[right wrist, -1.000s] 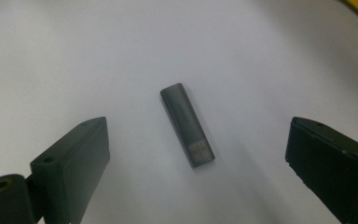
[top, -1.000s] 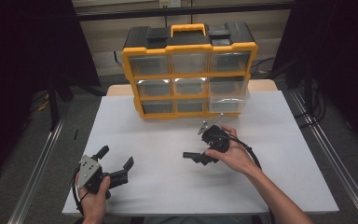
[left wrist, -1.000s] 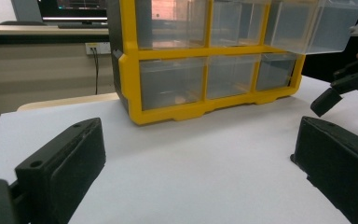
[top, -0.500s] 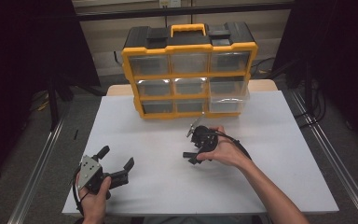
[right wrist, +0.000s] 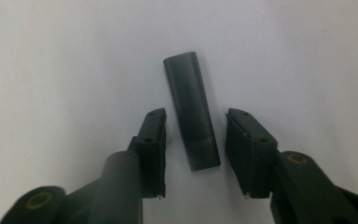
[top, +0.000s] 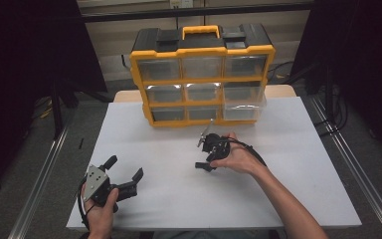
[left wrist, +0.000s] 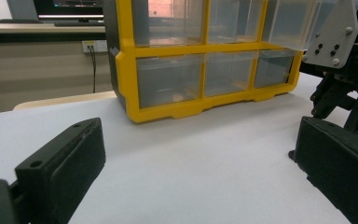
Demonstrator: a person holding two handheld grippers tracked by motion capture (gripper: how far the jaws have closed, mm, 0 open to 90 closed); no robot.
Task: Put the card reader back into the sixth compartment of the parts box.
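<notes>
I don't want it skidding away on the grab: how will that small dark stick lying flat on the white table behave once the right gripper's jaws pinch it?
The dark stick looks stiff and probably light. Its smooth sheen suggests it could slip. Lying flat between the right gripper's closing jaws, untouched, it seems unlikely to roll.

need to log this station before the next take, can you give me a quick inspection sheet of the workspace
surface: white table, bare apart from the items below
job's things: small dark flat stick lying on the table between the jaws of the right gripper, a gap on each side
clutter: nothing seen
grippers: right gripper's jaws have just been closing around the stick, pads not yet on it; left gripper open, resting near the table's front left
cables: black cable looping behind the right hand
surroundings: yellow drawer organiser at the table's far edge, one right-hand drawer pulled out; dark room around
</notes>
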